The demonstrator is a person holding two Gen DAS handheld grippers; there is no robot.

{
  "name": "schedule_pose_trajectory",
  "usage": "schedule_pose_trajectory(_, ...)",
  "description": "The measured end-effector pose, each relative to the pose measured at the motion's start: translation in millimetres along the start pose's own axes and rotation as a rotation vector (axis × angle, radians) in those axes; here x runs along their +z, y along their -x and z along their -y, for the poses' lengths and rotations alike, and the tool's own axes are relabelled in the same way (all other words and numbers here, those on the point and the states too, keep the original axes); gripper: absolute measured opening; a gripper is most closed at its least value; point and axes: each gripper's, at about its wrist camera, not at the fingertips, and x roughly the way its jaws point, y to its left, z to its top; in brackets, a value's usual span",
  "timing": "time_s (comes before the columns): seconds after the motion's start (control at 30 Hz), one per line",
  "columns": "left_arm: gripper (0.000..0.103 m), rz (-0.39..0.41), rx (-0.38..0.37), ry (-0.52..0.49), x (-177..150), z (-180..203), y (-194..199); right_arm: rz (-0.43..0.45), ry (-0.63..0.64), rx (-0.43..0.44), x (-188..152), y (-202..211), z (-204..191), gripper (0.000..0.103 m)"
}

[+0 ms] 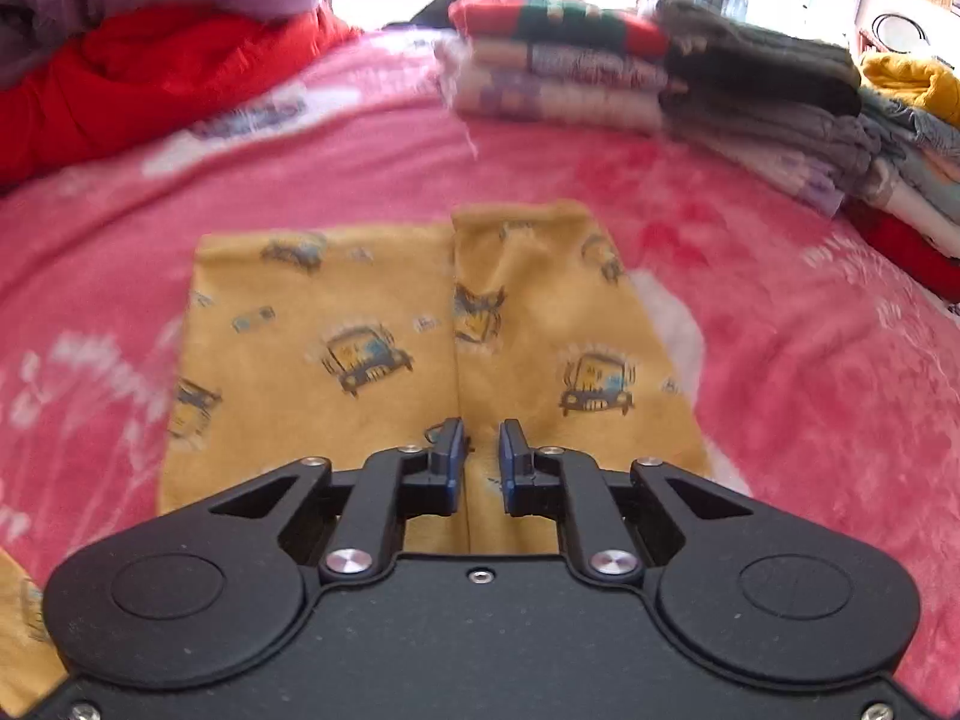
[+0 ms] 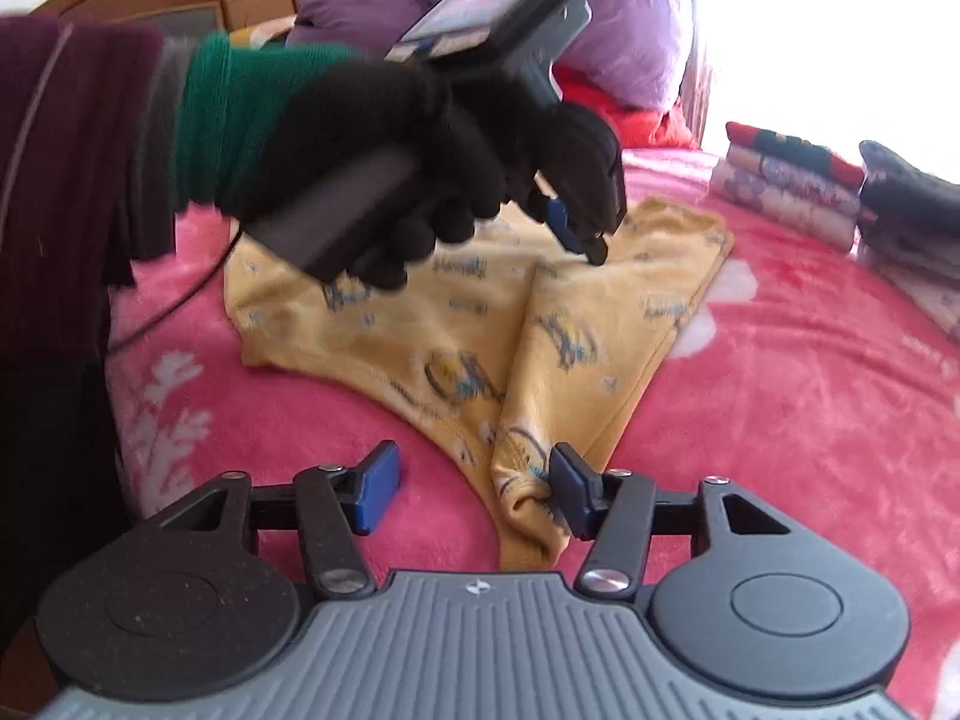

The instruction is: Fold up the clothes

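A yellow garment [image 1: 336,324] printed with small cars lies on the pink blanket [image 1: 780,360], its two halves meeting at a middle seam. My left gripper [image 1: 482,456] hovers low over the near end of that seam. Its jaws stand narrowly apart, with cloth showing in the gap but nothing pinched. In the right wrist view a black-gloved hand [image 2: 420,162] holds the left gripper [image 2: 585,240], its tips at the garment's far part. My right gripper [image 2: 474,486] is wide open at the garment's [image 2: 576,324] near bunched corner. That corner rests against the right finger [image 2: 570,489].
Stacks of folded clothes [image 1: 558,60] [image 2: 786,180] sit along the far right of the bed, next to a dark grey pile [image 1: 762,78] and a yellow item [image 1: 912,84]. Red bedding [image 1: 120,84] and a purple duvet [image 2: 600,18] lie at the back left. A thin cable [image 2: 180,300] crosses the blanket.
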Motion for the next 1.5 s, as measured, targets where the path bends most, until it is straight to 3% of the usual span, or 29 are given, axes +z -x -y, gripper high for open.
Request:
schedule_pose_trajectory(0.1, 0.01, 0.055, -0.036, -0.059, -4, 13, 23, 0.053, 0.002, -0.001, 1, 9, -2, 0.055)
schedule_pose_trajectory(0.23, 0.01, -0.031, -0.063, -0.113, -26, 22, 9, -0.036, 0.023, 0.002, -3, -7, -6, 0.055)
schedule_pose_trajectory(0.4, 0.01, 0.022, -0.094, -0.078, -34, 20, 37, 0.035, 0.036, -0.018, 2, 10, -12, 0.054)
schedule_pose_trajectory(0.57, 0.01, -0.02, -0.113, -0.04, -59, 20, 46, -0.034, 0.067, -0.033, -5, -1, -19, 0.055)
schedule_pose_trajectory(0.67, 0.011, 0.002, -0.115, -0.014, -58, 18, 55, -0.009, 0.088, -0.057, -1, 12, -25, 0.055)
schedule_pose_trajectory(0.77, 0.011, 0.03, -0.125, -0.038, -60, 25, 66, -0.059, 0.07, -0.049, -6, 13, -26, 0.056)
schedule_pose_trajectory(0.9, 0.02, -0.018, -0.136, -0.05, -78, 29, 50, -0.044, 0.066, -0.061, -4, 23, -30, 0.055)
schedule_pose_trajectory(1.03, 0.021, 0.036, -0.152, -0.01, -71, 20, 73, -0.013, 0.092, -0.083, -3, 36, -39, 0.055)
schedule_pose_trajectory(1.17, 0.022, 0.082, -0.148, 0.103, -66, -12, 100, 0.043, 0.102, -0.114, 3, 45, -45, 0.054)
schedule_pose_trajectory(1.3, 0.022, 0.105, -0.046, 0.21, -73, -65, 125, 0.057, 0.073, -0.113, 9, 46, -44, 0.053)
schedule_pose_trajectory(1.43, 0.023, 0.138, 0.09, 0.47, -89, -151, 154, 0.067, 0.087, -0.075, 16, 45, -56, 0.053)
schedule_pose_trajectory(1.5, 0.027, 0.15, 0.122, 0.623, -105, -194, 165, 0.059, 0.112, -0.046, 18, 40, -68, 0.053)
